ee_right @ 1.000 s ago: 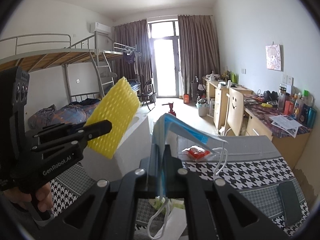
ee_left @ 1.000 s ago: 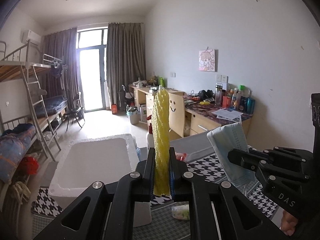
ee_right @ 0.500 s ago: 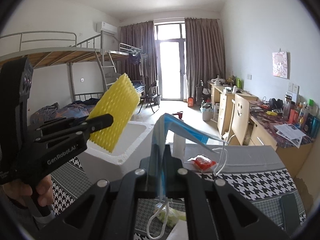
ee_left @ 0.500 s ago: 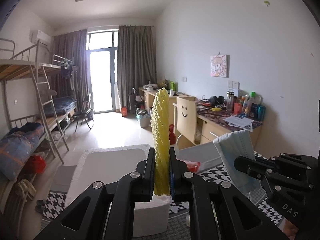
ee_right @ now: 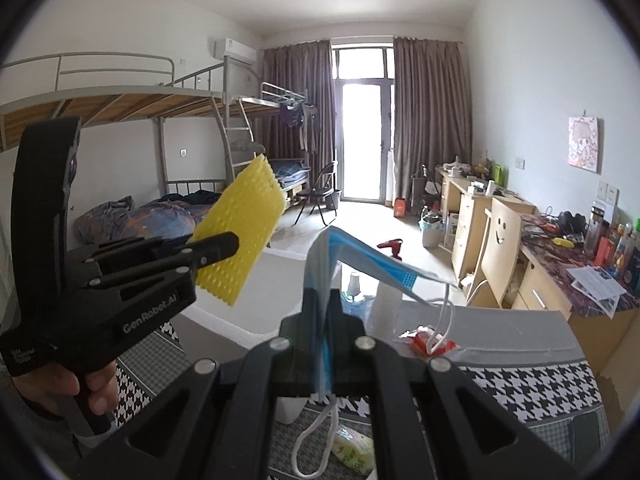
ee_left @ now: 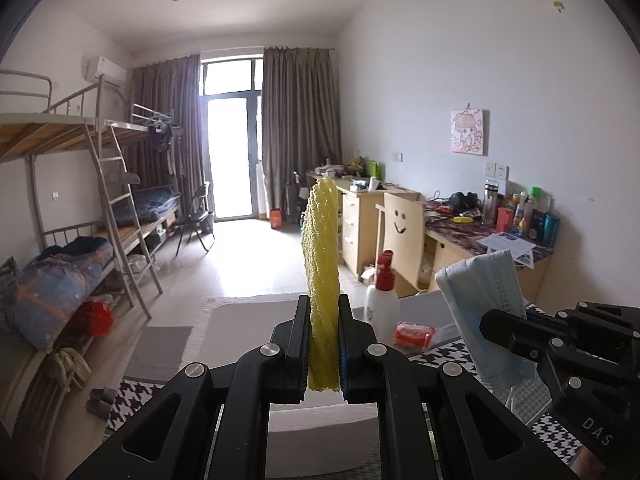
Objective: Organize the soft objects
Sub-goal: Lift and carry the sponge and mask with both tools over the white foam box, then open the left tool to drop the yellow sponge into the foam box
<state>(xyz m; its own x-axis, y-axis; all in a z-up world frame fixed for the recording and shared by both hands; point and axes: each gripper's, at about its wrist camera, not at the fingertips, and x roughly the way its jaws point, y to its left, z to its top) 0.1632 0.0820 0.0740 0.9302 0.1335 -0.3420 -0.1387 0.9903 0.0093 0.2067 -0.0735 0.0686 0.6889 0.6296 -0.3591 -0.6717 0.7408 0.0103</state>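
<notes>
My left gripper (ee_left: 324, 312) is shut on a yellow foam net sleeve (ee_left: 322, 248), which stands upright, edge-on, between the pads. In the right wrist view the same yellow sleeve (ee_right: 240, 232) shows as a flat dimpled pad, held by the left gripper (ee_right: 228, 246) above a white foam box (ee_right: 256, 300). My right gripper (ee_right: 322, 304) is shut on a folded blue face mask (ee_right: 360, 256); its white ear loops hang below. In the left wrist view, the mask (ee_left: 488, 304) and the right gripper (ee_left: 492, 326) sit at the right.
A houndstooth-covered table (ee_right: 532, 384) carries a red packet (ee_right: 434, 344), a white bottle with red pump (ee_left: 382, 296) and a small green-white packet (ee_right: 352, 448). Bunk beds (ee_right: 132, 160) stand at left, desks and a chair (ee_right: 500, 248) at right. A person's hand (ee_right: 64, 392) holds the left gripper's handle.
Both grippers have risen a little and tilted up with their loads. The foam box and table sit lower in both views, and more of the room shows.
</notes>
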